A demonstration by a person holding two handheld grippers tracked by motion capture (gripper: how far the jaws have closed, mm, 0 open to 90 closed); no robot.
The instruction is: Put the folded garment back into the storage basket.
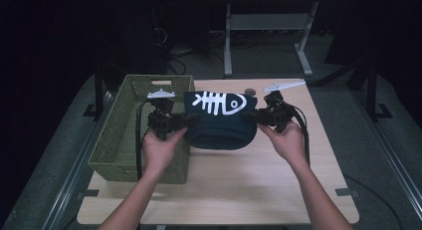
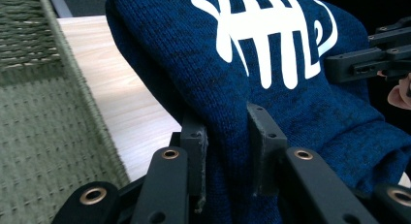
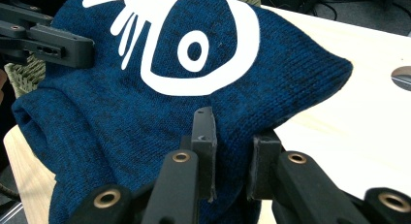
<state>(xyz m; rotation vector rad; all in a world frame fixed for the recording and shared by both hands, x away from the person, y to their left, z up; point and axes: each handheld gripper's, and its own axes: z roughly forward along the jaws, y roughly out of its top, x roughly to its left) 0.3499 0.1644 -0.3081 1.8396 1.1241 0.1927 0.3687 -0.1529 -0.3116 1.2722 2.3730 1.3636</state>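
Seen from the high view, the folded blue sweater point(image 1: 221, 121) with its white fish-bone print hangs in the middle of the frame, stretched between the two tools, its lower fold sagging toward the wooden table point(image 1: 239, 190). The left gripper point(image 1: 183, 121) pinches its left edge and the right gripper point(image 1: 251, 117) its right edge, so the sweater's long axis runs straight across the picture from one hand to the other. The green woven basket point(image 1: 130, 135) sits at the left of the frame, just beside the left hand, which is clearly the nearer of the two; any drop into it would likely mean carrying the whole bundle leftward.

Next, in the left gripper view, the left gripper point(image 2: 227, 153) is clamped on a thick fold of the sweater point(image 2: 300, 117), cloth bulging between the pads. The basket point(image 2: 43, 136) fills the left side, with a strip of table point(image 2: 121, 88) between it and the cloth.

Lastly, in the right gripper view, the right gripper point(image 3: 231, 153) is likewise closed on the edge of the sweater point(image 3: 145, 117), and the other tool grips the far edge at upper left.
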